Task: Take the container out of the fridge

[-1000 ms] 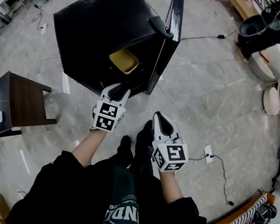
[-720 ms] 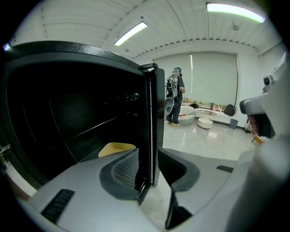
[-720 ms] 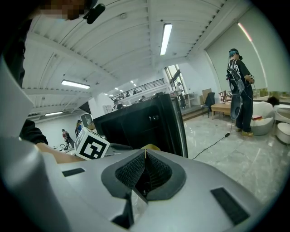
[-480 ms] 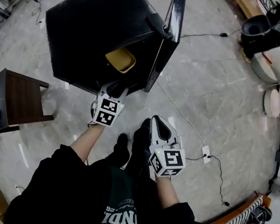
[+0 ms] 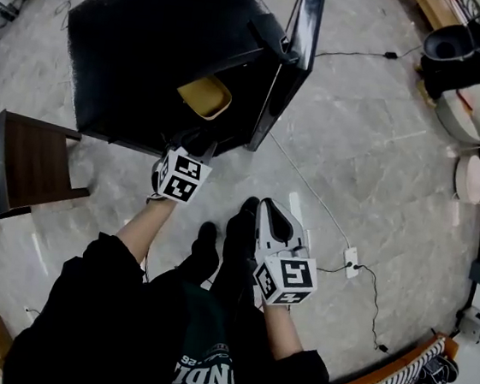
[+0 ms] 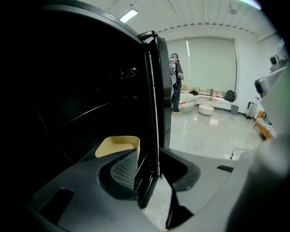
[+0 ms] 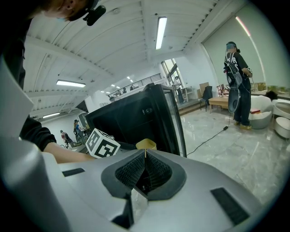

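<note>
The black fridge (image 5: 154,39) stands on the floor with its door (image 5: 302,39) swung open. A yellow container (image 5: 205,97) sits inside near the opening, and also shows in the left gripper view (image 6: 118,146) and in the right gripper view (image 7: 146,144). My left gripper (image 5: 195,146) is at the fridge's mouth, just short of the container. Its jaws (image 6: 149,156) are opening, and only the upright edge of the fridge's front stands in line between them, untouched. My right gripper (image 5: 273,219) hangs back over the floor, shut and empty (image 7: 145,156).
A brown side table (image 5: 33,159) stands left of the fridge. A cable and a power socket (image 5: 351,260) lie on the floor at the right. The person's feet (image 5: 240,230) are between the grippers. Another person (image 7: 238,86) stands far off.
My left gripper has moved forward up to the fridge opening, closer to the yellow container. The right gripper has stayed about where it was.
</note>
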`<state>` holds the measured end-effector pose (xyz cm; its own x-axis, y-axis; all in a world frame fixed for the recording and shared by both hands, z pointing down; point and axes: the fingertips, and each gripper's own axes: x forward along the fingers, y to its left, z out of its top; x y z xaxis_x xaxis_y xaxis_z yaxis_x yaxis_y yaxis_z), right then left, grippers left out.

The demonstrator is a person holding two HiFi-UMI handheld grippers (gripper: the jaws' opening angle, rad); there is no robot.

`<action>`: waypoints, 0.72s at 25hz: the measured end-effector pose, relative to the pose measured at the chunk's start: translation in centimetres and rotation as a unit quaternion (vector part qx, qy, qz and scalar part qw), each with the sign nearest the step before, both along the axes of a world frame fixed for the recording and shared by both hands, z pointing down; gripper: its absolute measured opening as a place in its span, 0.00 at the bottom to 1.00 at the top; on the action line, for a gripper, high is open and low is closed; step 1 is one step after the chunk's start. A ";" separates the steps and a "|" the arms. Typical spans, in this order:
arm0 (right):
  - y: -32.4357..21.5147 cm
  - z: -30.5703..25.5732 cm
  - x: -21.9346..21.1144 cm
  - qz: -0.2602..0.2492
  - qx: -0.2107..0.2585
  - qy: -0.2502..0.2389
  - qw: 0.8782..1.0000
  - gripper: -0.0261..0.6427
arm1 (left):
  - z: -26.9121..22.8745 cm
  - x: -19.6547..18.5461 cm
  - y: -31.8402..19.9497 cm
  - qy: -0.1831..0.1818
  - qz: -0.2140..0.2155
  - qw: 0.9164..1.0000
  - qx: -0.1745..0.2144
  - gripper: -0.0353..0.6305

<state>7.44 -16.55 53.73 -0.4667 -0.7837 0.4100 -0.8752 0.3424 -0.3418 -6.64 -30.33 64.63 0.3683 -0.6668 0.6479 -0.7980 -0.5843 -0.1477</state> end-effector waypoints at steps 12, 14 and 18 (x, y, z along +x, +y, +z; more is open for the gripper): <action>-0.1 1.6 0.1 -0.010 -0.023 -0.001 1.000 0.09 | 3.3 -0.4 -2.6 -0.052 0.024 0.998 -0.020 0.28; -0.1 1.8 0.2 -0.009 -0.026 -0.001 1.000 0.09 | 3.8 -0.3 -3.1 -0.062 0.032 0.997 -0.022 0.28; 0.1 2.2 0.3 -0.007 -0.033 -0.002 0.999 0.09 | 4.4 0.1 -4.0 -0.079 0.047 0.996 -0.022 0.28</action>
<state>7.78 -16.46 55.97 -0.4796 -0.7482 0.4584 -0.8688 0.3318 -0.3675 -6.52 -34.36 69.06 0.3195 -0.6035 0.7306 -0.7083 -0.6642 -0.2389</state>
